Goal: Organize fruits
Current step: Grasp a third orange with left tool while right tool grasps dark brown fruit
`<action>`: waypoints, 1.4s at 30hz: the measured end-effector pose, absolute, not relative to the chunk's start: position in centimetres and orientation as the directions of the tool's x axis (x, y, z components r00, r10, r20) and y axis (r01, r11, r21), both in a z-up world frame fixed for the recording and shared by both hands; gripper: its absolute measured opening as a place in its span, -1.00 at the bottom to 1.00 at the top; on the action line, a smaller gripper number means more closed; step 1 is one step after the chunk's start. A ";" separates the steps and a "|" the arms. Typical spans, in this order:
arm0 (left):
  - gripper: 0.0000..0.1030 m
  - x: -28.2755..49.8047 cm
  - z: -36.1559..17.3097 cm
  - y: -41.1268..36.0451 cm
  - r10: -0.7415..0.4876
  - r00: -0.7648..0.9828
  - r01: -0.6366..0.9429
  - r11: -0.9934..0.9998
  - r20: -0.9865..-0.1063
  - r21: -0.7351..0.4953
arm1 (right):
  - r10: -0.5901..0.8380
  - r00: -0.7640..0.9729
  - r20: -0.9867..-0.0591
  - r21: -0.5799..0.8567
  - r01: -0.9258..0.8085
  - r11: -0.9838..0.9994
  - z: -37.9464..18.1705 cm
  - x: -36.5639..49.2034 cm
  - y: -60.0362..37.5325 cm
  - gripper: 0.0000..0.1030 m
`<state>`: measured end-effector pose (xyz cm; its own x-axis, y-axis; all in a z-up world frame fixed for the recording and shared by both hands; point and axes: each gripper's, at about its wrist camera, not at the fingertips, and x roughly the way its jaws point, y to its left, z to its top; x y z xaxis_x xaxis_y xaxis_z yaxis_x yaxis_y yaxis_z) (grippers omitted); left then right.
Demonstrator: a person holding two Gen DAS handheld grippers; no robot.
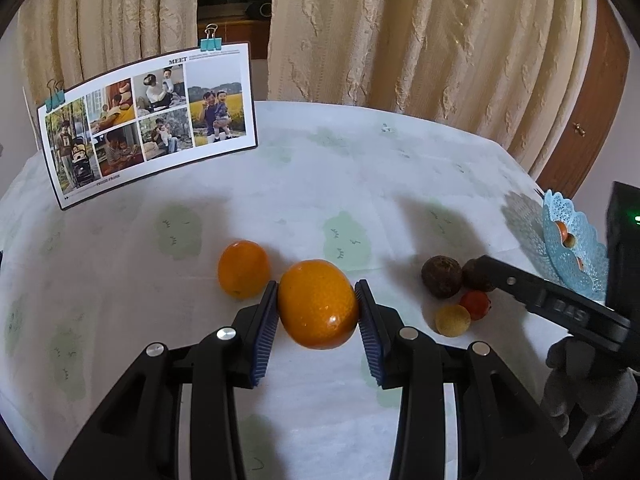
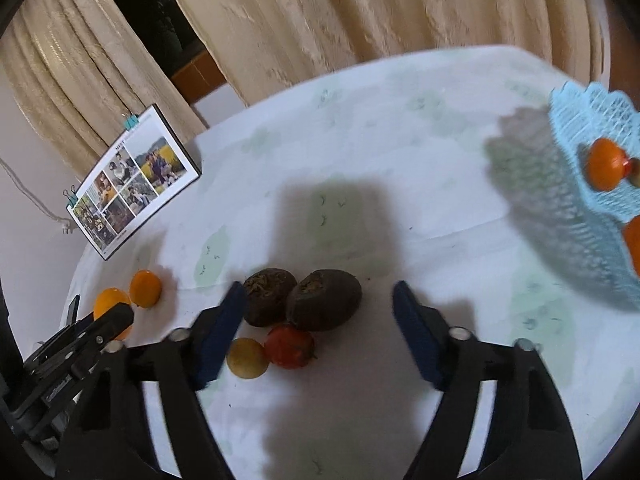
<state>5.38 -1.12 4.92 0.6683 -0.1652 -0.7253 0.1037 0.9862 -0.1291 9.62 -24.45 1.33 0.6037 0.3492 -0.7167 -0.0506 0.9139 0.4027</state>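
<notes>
Partly sorted: some fruit in blue basket (image 2: 592, 128), six pieces outside.
Left gripper (image 1: 316, 304) clamped on orange (image 1: 318, 304); right gripper (image 2: 320, 308) spread, unclenched, around dark fruits (image 2: 324, 300).

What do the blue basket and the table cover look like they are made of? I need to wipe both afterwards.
The blue basket looks like moulded plastic, matt: an openwork lattice wall with a scalloped rim, stiff enough to hold fruit. The table cover looks like thin cloth or non-woven sheet, matt white with pale green prints; it shows fold creases and no glare. Neither is certain from looks alone.
</notes>
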 end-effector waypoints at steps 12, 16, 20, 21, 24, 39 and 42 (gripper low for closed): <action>-0.25 5.4 4.7 -1.3 -0.165 0.663 0.101 0.986 -0.730 -0.131 | 0.329 0.595 -0.734 0.364 -0.065 0.929 0.7 9.8 -23.9 -0.15; -0.25 5.4 4.8 -1.3 -0.166 0.663 0.103 0.986 -0.730 -0.131 | 0.317 0.611 -0.726 0.365 -0.049 0.930 1.1 9.4 -24.2 -0.15; -0.25 5.4 4.8 -1.3 -0.167 0.662 0.103 0.986 -0.731 -0.131 | 0.298 0.652 -0.697 0.373 -0.025 0.927 2.3 8.5 -25.4 -0.15; -0.25 5.4 4.7 -1.3 -0.167 0.662 0.103 0.986 -0.731 -0.131 | 0.294 0.666 -0.686 0.380 -0.016 0.925 2.8 8.2 -26.0 -0.15; -0.25 5.3 4.7 -1.4 -0.167 0.662 0.105 0.986 -0.731 -0.130 | 0.272 0.696 -0.665 0.388 0.011 0.921 3.8 7.6 -27.5 -0.15; -0.25 5.0 4.6 -2.4 -0.179 0.658 0.132 0.984 -0.731 -0.122 | 0.044 0.810 -0.585 0.377 0.223 0.899 7.5 2.9 -37.7 -0.15; -0.25 4.9 4.6 -2.7 -0.181 0.657 0.138 0.983 -0.731 -0.119 | -0.016 0.809 -0.587 0.367 0.284 0.886 7.4 1.6 -40.3 -0.15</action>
<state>4.88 -2.68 4.63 0.6574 -0.1809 -0.7315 0.1382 0.9832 -0.1190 1.62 -40.28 7.43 0.8093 -0.0161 -0.5872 0.2838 0.8859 0.3669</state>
